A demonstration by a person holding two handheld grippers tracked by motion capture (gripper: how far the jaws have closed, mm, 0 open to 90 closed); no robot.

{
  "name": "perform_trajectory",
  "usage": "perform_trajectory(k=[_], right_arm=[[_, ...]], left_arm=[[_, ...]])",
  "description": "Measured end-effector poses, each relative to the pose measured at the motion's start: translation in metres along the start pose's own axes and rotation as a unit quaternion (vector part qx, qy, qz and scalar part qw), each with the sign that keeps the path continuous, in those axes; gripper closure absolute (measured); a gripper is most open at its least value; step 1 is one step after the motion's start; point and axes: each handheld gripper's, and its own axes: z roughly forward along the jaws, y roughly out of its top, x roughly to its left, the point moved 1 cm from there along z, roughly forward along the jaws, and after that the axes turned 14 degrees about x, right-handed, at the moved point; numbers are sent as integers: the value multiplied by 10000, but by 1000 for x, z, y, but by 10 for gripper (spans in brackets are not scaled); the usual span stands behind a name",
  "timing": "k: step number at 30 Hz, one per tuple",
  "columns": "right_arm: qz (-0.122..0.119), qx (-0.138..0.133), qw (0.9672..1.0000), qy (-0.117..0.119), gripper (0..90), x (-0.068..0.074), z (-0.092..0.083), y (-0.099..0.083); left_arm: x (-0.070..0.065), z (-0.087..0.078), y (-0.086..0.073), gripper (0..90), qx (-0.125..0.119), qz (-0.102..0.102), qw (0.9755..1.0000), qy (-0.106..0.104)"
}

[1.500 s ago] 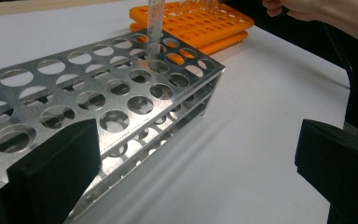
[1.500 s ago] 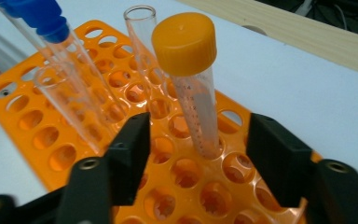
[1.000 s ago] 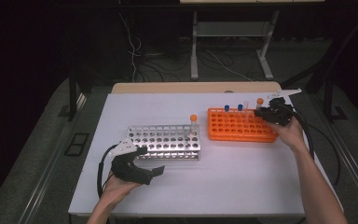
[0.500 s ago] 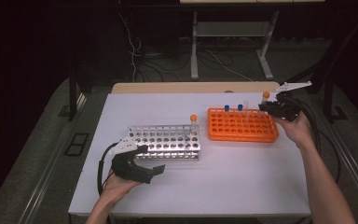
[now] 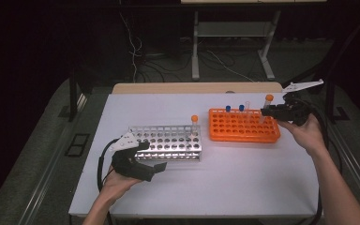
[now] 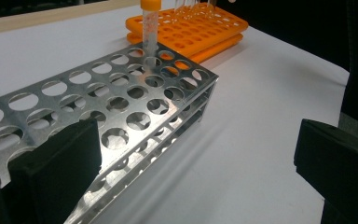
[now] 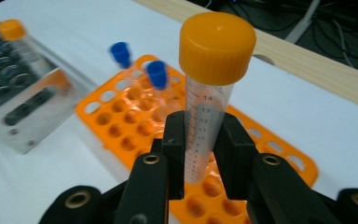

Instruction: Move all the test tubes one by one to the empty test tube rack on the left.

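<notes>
Orange-capped tube [image 7: 208, 100] in right tool [image 7: 200, 140]

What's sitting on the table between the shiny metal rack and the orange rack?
Nothing: in the high view, bare white table separates the metal rack from the orange rack. The left gripper view shows the same gap.

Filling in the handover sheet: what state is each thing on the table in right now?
Orange-capped tube: capped, clamped upright in right tool, above orange rack.
Orange rack: holds two blue-capped tubes.
Metal rack: one orange-capped tube standing at its corner.
Left tool: open, holding nothing.
</notes>
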Motion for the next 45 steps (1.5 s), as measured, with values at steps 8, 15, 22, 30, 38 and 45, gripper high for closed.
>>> perform_trajectory(k=[8, 15, 22, 30, 38, 45], right_arm=[[-364, 15, 9988, 319, 741, 33, -16, -2], [-841, 87, 9944, 626, 741, 64, -22, -2], [-1336, 247, 9867, 891, 742, 98, -20, 2], [-1741, 305, 9780, 1112, 741, 131, -16, 11], [-2003, 453, 9697, 1326, 741, 153, -2, 17], [-2207, 501, 9626, 1491, 741, 171, 9, 24]], left_arm=[[-4, -3, 15, 0, 27, 121, 9999, -28], [-11, -2, 35, 0, 83, 310, 9995, -81], [-18, 1, 58, 2, 207, 525, 9983, -167], [-27, 7, 85, 14, 410, 837, 9953, -278], [-35, 17, 105, 72, 649, 1111, 9905, -493], [-39, 23, 117, 170, 775, 1263, 9860, -768]])
